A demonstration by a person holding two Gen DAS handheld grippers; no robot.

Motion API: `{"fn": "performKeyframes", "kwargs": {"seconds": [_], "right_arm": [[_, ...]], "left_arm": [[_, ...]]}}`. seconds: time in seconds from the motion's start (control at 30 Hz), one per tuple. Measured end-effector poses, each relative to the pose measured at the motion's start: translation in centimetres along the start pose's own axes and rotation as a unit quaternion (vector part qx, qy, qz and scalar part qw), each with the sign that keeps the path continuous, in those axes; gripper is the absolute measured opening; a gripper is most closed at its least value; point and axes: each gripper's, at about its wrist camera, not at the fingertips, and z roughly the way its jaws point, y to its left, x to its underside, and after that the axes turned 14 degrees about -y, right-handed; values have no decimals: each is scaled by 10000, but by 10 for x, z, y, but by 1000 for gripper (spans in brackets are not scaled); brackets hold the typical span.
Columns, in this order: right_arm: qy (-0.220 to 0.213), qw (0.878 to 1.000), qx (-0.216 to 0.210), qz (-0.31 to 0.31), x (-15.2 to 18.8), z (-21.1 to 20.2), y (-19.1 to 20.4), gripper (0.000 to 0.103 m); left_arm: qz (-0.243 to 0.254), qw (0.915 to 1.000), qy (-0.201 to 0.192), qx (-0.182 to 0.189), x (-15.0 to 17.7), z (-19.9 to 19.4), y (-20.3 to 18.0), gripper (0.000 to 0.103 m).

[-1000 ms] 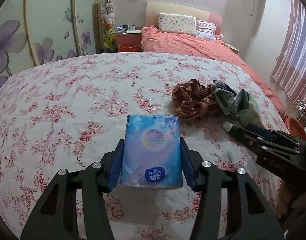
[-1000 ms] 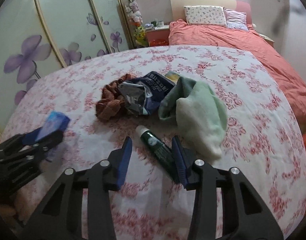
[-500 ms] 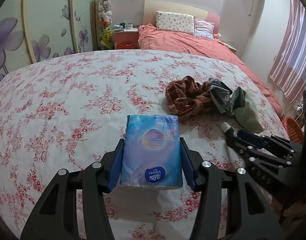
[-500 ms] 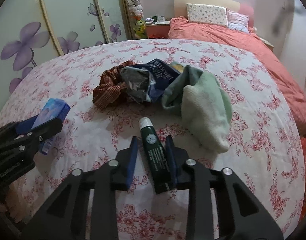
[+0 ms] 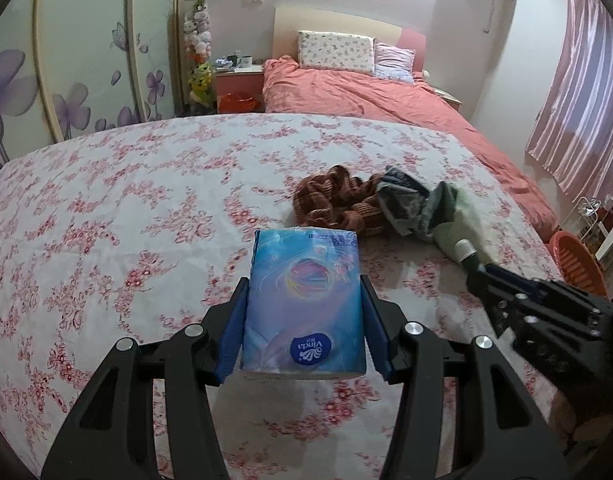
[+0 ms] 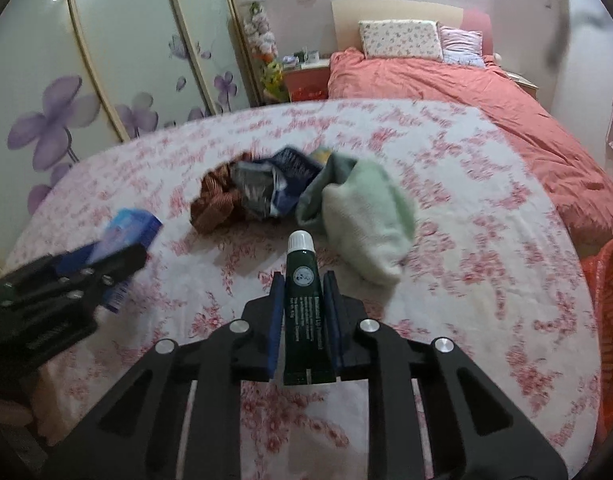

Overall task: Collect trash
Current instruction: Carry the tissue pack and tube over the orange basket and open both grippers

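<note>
Trash items sit in both of your tools. Your left gripper [image 5: 304, 330] has its jaws part open and pressed against both sides of the blue tissue pack [image 5: 304, 300], which stands lengthwise between the blue pads with its label end toward the camera, above the floral sheet [image 5: 106, 208]. Your right gripper [image 6: 304, 316] has just been closing its jaws; they now stand narrow, with the pads against both sides of the dark green tube [image 6: 304, 300]. The tube's white cap [image 6: 300, 241] points away from you, and the tube appears lifted off the sheet.

Beyond the tube, near the middle of the sheet, a pile lies together: a pale green towel [image 6: 366, 220] on the right, a crumpled dark blue and silver wrapper [image 6: 274, 184] touching it in the middle, and a brown checked cloth [image 6: 214, 204] on the left. In the right wrist view the left gripper and its tissue pack appear at the left edge, well apart from the pile.

At the sheet's right edge stands an orange basket [image 6: 610, 320]. Farther back lies a bed with a coral cover [image 6: 446, 80] and two pillows [image 6: 402, 38].
</note>
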Motion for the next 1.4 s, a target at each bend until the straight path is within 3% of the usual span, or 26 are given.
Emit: {"fn": "performKeyframes", "kwargs": {"seconds": [0.53, 0.83, 1.13, 1.4], "right_arm": [[-739, 9928, 773, 537, -11, -65, -71, 20], [-986, 9837, 1246, 842, -6, -94, -121, 20], [-1325, 9648, 1931, 1197, -1, -132, -184, 20], [-1556, 9459, 2370, 1580, 8, -170, -239, 20]], "left_arm": [[229, 9981, -193, 546, -10, -11, -62, 53], [456, 9929, -257, 1068, -13, -10, -121, 53], [693, 9814, -276, 1771, -12, -2, -196, 53], [914, 9648, -286, 2448, -10, 5, -274, 53]]}}
